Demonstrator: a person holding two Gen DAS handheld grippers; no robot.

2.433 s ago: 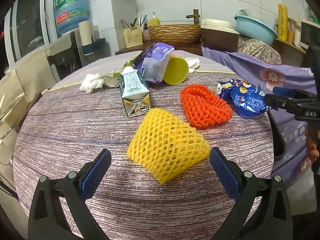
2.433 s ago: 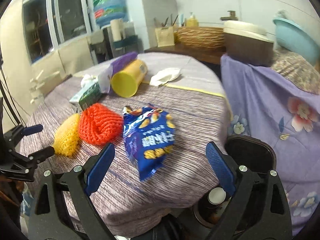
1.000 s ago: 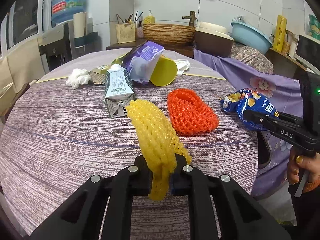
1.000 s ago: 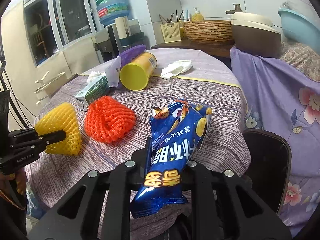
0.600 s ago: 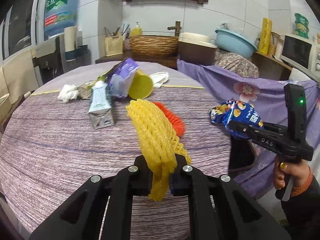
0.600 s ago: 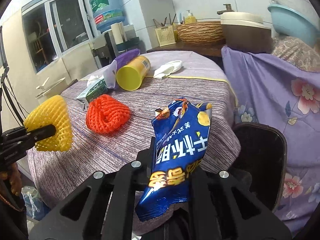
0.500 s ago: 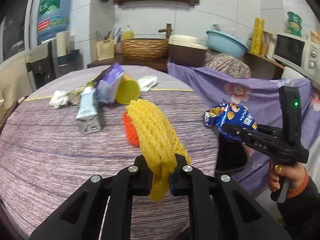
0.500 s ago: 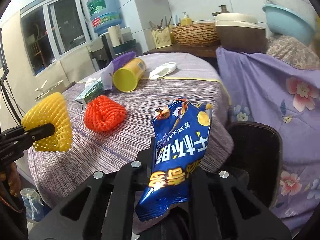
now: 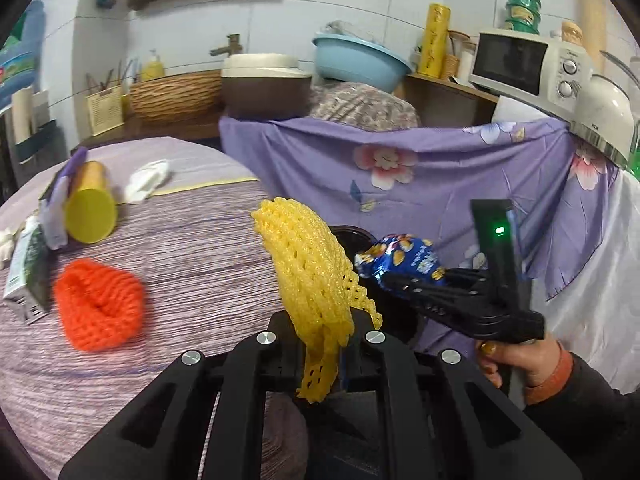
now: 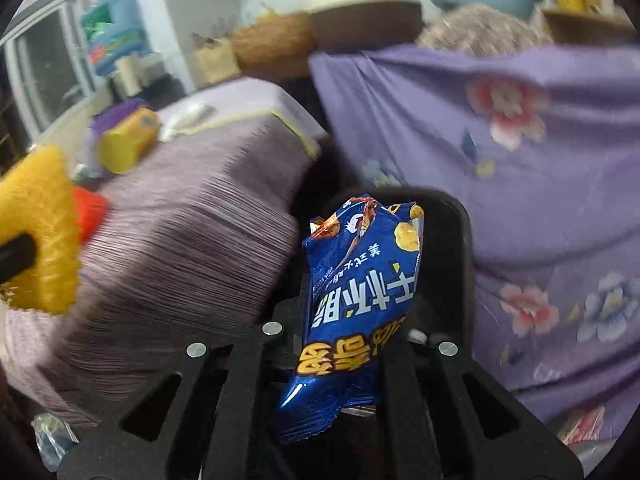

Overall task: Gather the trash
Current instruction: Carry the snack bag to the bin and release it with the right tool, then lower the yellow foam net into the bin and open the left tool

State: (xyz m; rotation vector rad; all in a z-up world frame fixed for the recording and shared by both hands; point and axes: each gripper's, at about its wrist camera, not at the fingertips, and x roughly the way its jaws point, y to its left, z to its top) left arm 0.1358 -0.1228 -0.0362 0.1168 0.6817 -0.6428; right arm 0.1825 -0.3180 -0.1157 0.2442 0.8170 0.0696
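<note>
Both grippers have swung off the table (image 9: 192, 264) toward the black bin (image 10: 460, 216) beside its edge. Left gripper (image 9: 320, 344) pinches the yellow foam net (image 9: 312, 280); right gripper (image 10: 340, 344) clamps the blue snack bag (image 10: 360, 280) above the bin. Dropping looks next; the orange net (image 9: 100, 308) remains on the table.

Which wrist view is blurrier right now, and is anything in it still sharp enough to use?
Right wrist: heavy motion smear over the table and shelf; only the blue snack bag clamped in the right gripper stays crisp. Left wrist: mostly sharp, the yellow foam net in the left gripper is clear, the orange foam net slightly soft. Both show fisheye bending and dark corners.
</note>
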